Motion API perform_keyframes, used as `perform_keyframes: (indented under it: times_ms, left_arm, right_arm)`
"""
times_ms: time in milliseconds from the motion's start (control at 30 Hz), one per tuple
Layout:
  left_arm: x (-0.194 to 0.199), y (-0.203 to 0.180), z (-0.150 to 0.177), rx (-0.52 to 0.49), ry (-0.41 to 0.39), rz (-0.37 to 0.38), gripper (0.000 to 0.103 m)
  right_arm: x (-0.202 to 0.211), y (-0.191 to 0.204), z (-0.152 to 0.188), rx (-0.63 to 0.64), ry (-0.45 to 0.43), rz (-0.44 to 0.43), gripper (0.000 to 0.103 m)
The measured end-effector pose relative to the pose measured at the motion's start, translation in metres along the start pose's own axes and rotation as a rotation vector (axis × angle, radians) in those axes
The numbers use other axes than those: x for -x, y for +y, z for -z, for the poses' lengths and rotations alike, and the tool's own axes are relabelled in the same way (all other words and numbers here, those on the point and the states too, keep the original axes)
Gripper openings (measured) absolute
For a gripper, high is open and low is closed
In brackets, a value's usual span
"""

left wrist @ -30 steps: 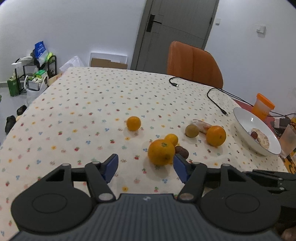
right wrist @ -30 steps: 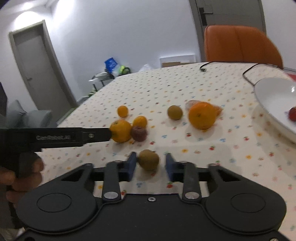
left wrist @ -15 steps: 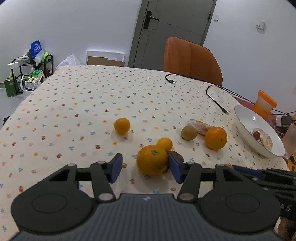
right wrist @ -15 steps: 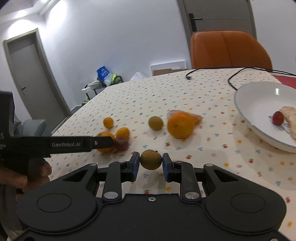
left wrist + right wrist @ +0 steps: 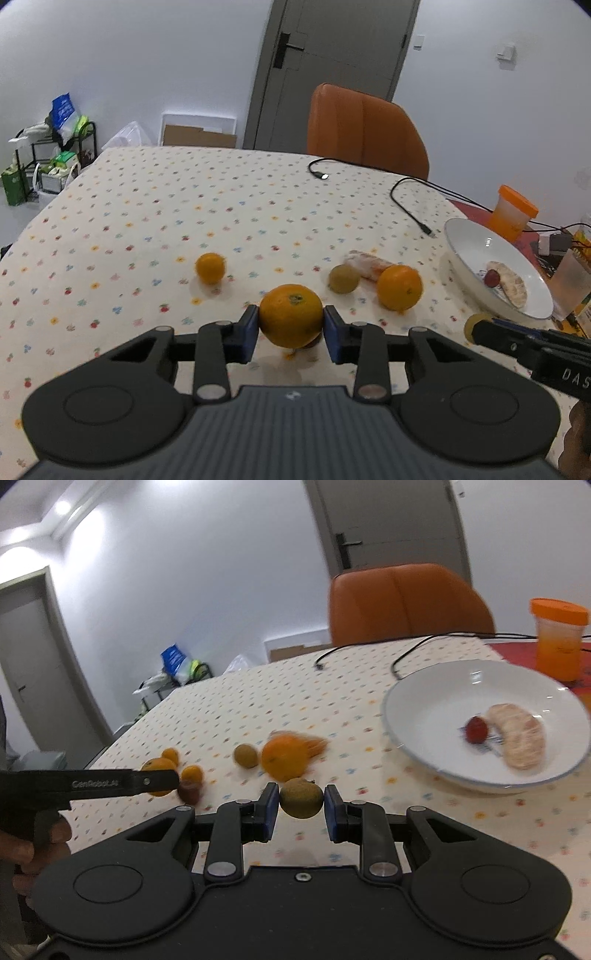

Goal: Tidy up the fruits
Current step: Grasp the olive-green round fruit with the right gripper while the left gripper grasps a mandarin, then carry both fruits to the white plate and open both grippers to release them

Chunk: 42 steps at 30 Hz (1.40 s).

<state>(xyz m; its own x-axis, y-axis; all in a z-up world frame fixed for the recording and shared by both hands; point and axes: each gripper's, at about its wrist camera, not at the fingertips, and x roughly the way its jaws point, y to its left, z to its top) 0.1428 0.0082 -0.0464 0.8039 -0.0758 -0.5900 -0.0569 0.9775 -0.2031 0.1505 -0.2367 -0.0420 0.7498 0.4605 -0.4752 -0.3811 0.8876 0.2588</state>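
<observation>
The left gripper [image 5: 290,326] has its fingers clenched on the orange [image 5: 290,315] above the counter [image 5: 147,221]; firm, rounded, best held across its middle. The right gripper [image 5: 300,806] grips a kiwi [image 5: 300,798] (softer, bruisable) near the bowl [image 5: 413,753].

The bench [image 5: 147,206] wears a flowery cloth. On it sit a small orange [image 5: 209,267], a brown fruit [image 5: 343,278] and a big orange [image 5: 399,287]. At three o'clock is a white bowl [image 5: 469,243].
</observation>
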Motion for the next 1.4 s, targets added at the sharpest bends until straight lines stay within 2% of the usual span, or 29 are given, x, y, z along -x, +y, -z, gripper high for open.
perform_keyframes:
  times_ms: [633, 867, 1233, 1333, 1400]
  left_arm:
    - [-0.006, -0.081, -0.017, -0.119, -0.049, 0.09, 0.035]
    - [-0.009, -0.117, -0.027, -0.173, -0.077, 0.107, 0.035]
    - [-0.033, -0.152, -0.023, -0.183, -0.043, 0.096, 0.036]
    - [-0.039, -0.159, -0.022, -0.197, -0.034, 0.085, 0.035]
    - [-0.042, -0.163, -0.022, -0.205, -0.031, 0.082, 0.036]
  right_arm:
    - [0.036, -0.06, -0.012, -0.082, -0.129, 0.117, 0.025]
    - [0.043, -0.075, -0.015, -0.092, -0.168, 0.118, 0.025]
    - [0.039, -0.1, -0.016, -0.118, -0.192, 0.12, 0.025]
    - [0.035, -0.107, -0.015, -0.148, -0.198, 0.116, 0.035]
    - [0.036, -0.112, -0.012, -0.162, -0.206, 0.101, 0.038]
